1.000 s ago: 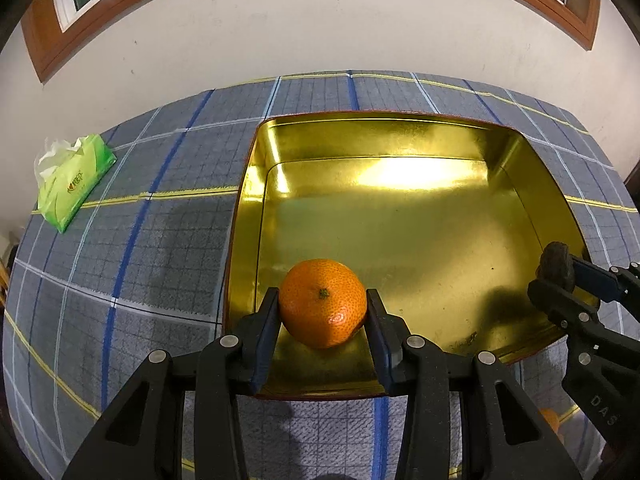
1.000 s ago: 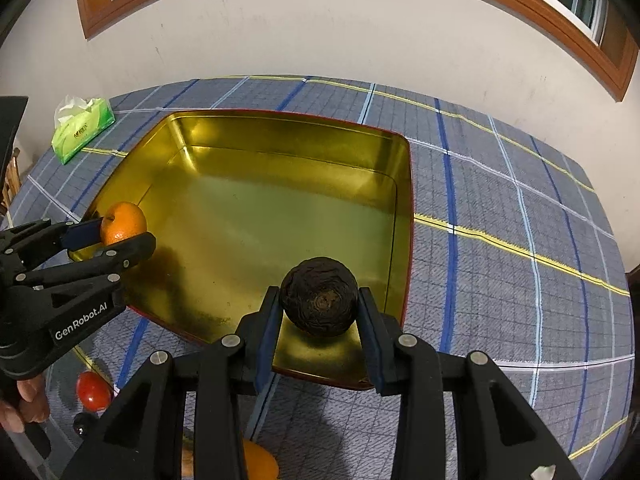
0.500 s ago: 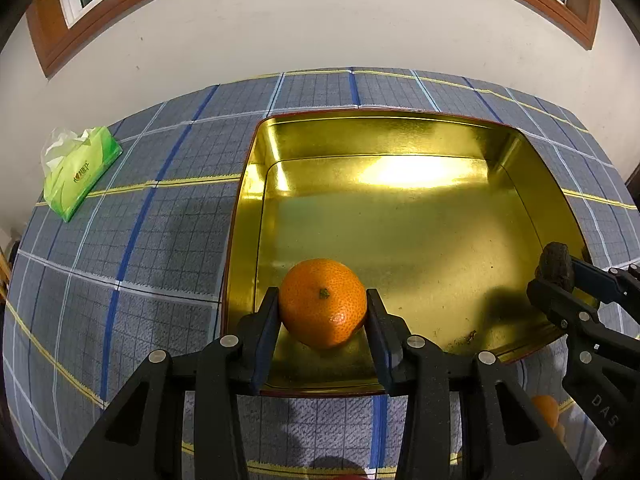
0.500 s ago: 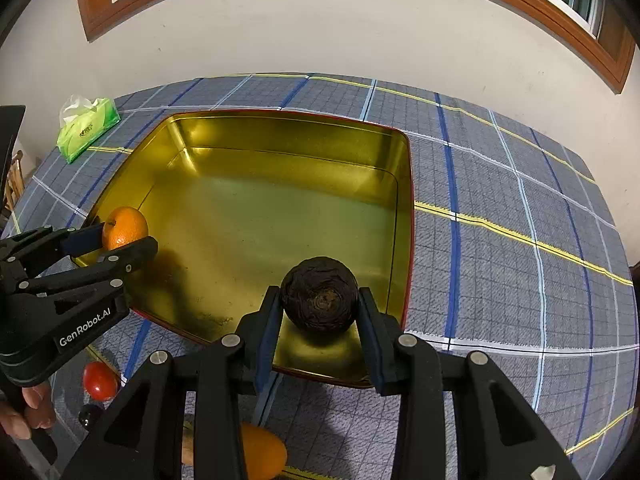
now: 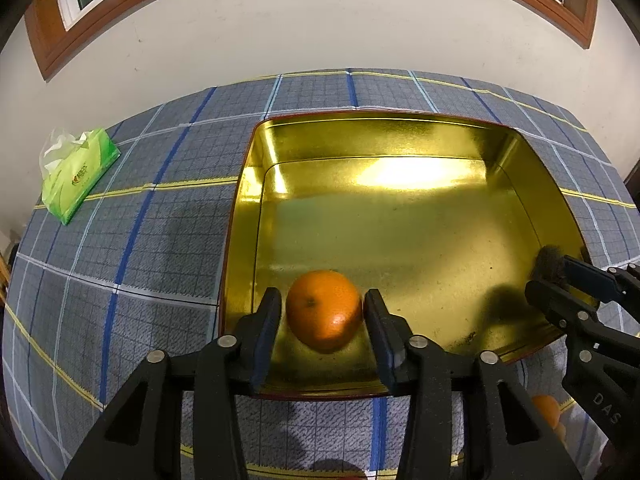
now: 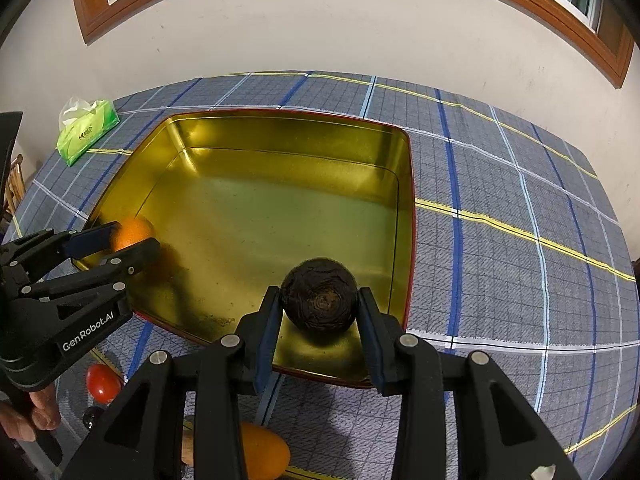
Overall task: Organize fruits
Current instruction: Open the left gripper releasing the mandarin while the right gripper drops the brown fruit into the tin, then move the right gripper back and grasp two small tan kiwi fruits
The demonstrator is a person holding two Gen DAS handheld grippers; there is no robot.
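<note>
A gold tray (image 5: 400, 216) with a red rim lies on the checked blue cloth; it also shows in the right wrist view (image 6: 280, 184). My left gripper (image 5: 322, 316) has its jaws slightly parted around an orange (image 5: 324, 310), which is blurred and sits low over the tray's near left corner. From the right wrist view that orange (image 6: 132, 232) sits between the left fingers. My right gripper (image 6: 318, 308) is shut on a dark wrinkled round fruit (image 6: 319, 300) above the tray's near right edge.
A green tissue pack (image 5: 76, 176) lies at the far left of the table. Near the front edge lie a red tomato (image 6: 103, 383), an orange fruit (image 6: 264, 456) and a small dark fruit (image 6: 91, 416). A wall stands behind the table.
Both grippers have moved forward over the tray's near edge. The left jaws have widened a little and the orange has dropped lower between them. The right grip is unchanged.
</note>
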